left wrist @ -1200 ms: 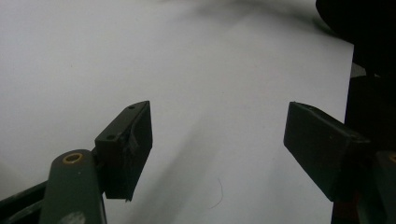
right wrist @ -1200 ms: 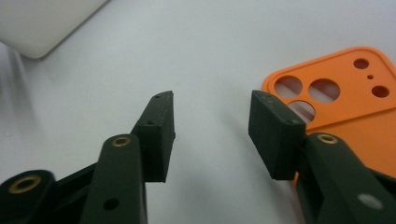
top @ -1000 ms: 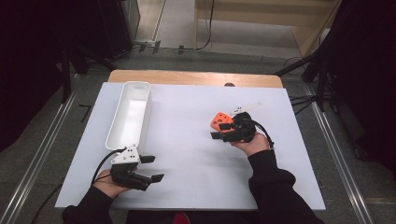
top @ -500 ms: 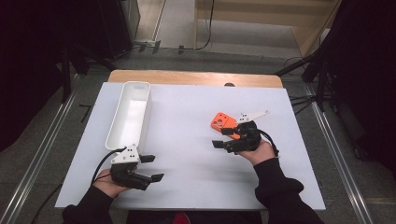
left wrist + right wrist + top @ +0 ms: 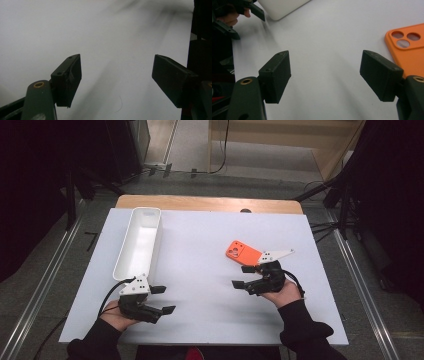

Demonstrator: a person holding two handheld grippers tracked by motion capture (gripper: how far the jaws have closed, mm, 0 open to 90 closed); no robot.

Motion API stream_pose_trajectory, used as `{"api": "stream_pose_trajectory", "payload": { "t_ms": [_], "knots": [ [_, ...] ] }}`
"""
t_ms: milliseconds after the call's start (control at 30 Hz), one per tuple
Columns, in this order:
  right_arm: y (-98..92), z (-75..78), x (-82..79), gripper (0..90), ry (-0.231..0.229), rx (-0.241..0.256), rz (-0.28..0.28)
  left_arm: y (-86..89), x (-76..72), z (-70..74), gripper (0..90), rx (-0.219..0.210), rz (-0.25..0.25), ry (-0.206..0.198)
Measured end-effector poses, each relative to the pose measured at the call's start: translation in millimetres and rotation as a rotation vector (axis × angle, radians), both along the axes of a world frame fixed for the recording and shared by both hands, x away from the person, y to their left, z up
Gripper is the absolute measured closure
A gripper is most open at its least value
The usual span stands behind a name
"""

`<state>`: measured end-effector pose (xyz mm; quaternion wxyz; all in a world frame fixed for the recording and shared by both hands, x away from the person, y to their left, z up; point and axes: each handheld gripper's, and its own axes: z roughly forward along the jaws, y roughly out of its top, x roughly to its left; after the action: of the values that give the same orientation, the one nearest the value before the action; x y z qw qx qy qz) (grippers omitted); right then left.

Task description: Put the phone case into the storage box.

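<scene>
The right gripper [image 5: 244, 276] has its jaws spread wide with only bare white table [image 5: 200, 250] between them — nothing grasped. The orange phone case [image 5: 242, 252] lies flat just beyond it, camera holes up. The left gripper [image 5: 162, 299], jaws likewise released, sits near the long white tray's [image 5: 138, 245] near end.

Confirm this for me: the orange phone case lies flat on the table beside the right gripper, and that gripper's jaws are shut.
Not quite. The orange phone case does lie flat on the table beside the right gripper, but its jaws are wide open with nothing between them, as the right gripper view shows.
</scene>
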<state>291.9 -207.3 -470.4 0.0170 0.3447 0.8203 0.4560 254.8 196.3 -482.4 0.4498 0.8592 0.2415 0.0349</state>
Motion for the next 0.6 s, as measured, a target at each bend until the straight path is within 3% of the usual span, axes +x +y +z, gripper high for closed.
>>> {"api": "stream_pose_trajectory", "payload": {
  "t_ms": [600],
  "knots": [
    [-23.7,-9.8,-42.4,22.1,0.039,-0.009,-0.027,-3.1,2.3,0.5,23.9,0.001,-0.013,-0.004]
  ]
}}
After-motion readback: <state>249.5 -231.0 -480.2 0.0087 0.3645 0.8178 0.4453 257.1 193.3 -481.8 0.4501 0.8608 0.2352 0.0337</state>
